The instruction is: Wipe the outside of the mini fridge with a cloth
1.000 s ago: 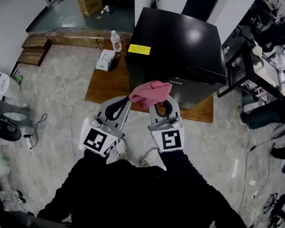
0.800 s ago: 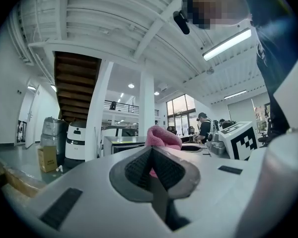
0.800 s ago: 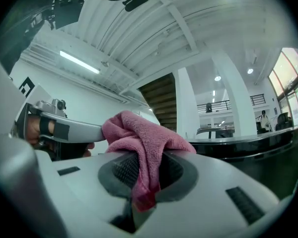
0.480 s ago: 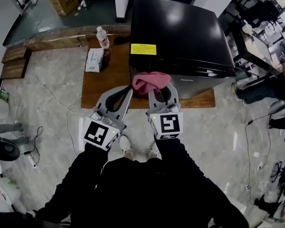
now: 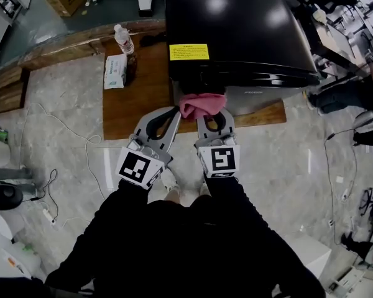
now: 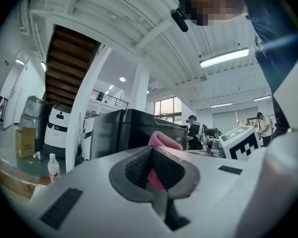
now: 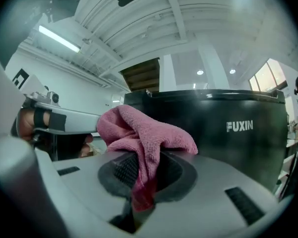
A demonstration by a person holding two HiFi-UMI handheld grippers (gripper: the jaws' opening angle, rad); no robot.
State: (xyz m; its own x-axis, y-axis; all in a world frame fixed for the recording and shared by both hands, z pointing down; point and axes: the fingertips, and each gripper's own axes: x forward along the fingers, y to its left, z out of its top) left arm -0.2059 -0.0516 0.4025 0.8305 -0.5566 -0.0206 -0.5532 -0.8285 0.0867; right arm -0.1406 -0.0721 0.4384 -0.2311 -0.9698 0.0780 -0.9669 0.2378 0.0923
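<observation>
Head view: the person has closed on the mini fridge (image 5: pixel 242 30) over the last second, and the black cabinet that stood well ahead of the grippers now fills the top of the frame. The pink cloth (image 5: pixel 202 104) has been brought up to the fridge's front face, just under the top lip. By the look of it the approach is over and the first stroke is about to start.

At far left, a water bottle (image 5: pixel 120 39) and a tissue pack (image 5: pixel 115 71) sit on the wooden board (image 5: pixel 133 107) that carries the fridge, well clear of the work.

Next comes the left gripper (image 5: pixel 174 112), angled up and to the right. Its jaws are drawn nearly together, and its own view shows a strip of pink in the slit between the pads, so it appears to nip the cloth's left edge.

The cloth is bunched into a low roll between the two tools. Its long axis runs left to right, in line with the fridge's front edge. The right gripper (image 5: pixel 214 117) points straight at the fridge, its jaws clamped on the cloth – a fold hangs down between the pads in that gripper's view.

The fridge stands upright, its front towards the person. A yellow label (image 5: pixel 188 52) lies on the top near the front left corner, and white lettering (image 7: pixel 240 126) faces the right gripper
</observation>
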